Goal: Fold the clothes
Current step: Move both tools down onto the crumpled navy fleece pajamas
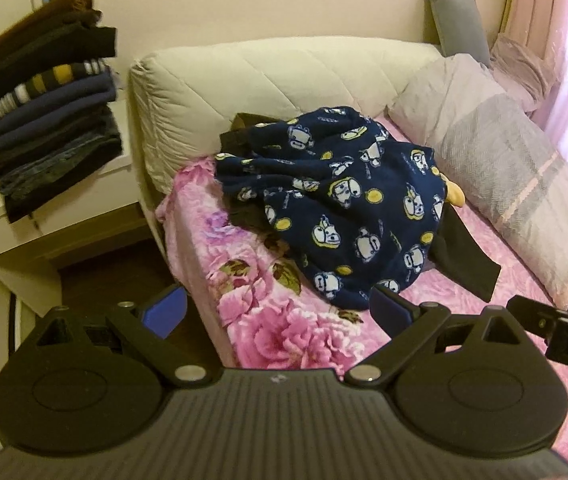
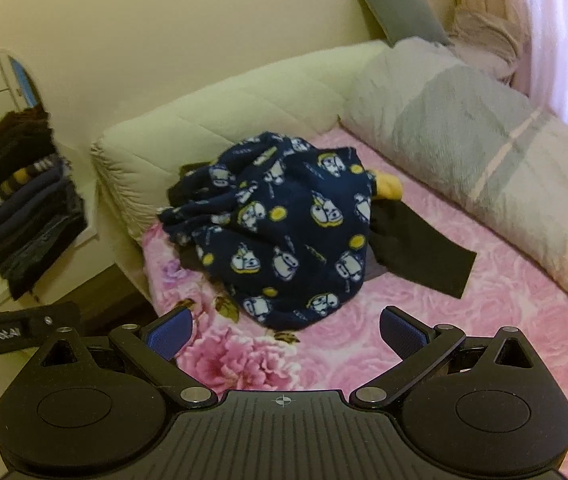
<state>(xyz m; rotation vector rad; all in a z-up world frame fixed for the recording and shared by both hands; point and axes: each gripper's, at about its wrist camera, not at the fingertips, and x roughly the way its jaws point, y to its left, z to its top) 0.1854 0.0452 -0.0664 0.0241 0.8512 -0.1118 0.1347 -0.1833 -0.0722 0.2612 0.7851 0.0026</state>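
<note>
Dark folded clothes [image 1: 44, 120] stand stacked on a white counter [image 1: 52, 216] at far left, likely the finished pile. Right of it, on the bed's pink blanket [image 1: 284, 332], a navy printed fleece [image 1: 335, 208] lies heaped against the cream headboard [image 1: 276, 76], crumpled and not yet folded. A black garment [image 2: 423, 256] pokes out from under its right side, with something yellow [image 2: 389, 186] behind; what that is I cannot tell. A grey bolster [image 2: 483, 148] lines the far right. Both tools hover near the fleece's near edge, touching nothing: left tool [image 1: 278, 312] with fingers spread apart, right tool [image 2: 285, 332] likewise wide and empty, seemingly poised to take a hem each.
</note>
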